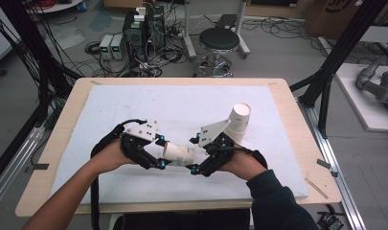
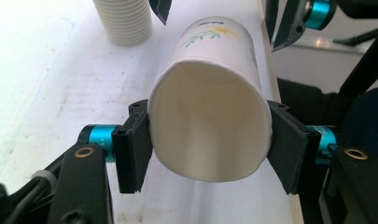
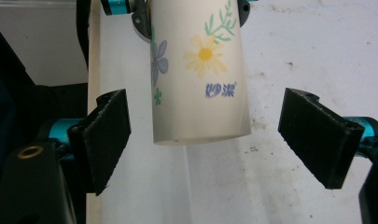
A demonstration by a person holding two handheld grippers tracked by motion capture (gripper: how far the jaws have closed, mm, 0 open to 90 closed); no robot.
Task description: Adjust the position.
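Two grippers met over the white mat (image 1: 134, 103): the left gripper (image 2: 205, 140) pinched a flowered paper cup (image 2: 210, 116) at its rim, its base between the right gripper (image 3: 205, 140)'s wide-open jaws, apparently awaiting a handover squeeze.

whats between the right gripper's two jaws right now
The closed bottom end of the flowered paper cup, with a bare gap on each side; the right gripper stands open around it. The right gripper view shows this.
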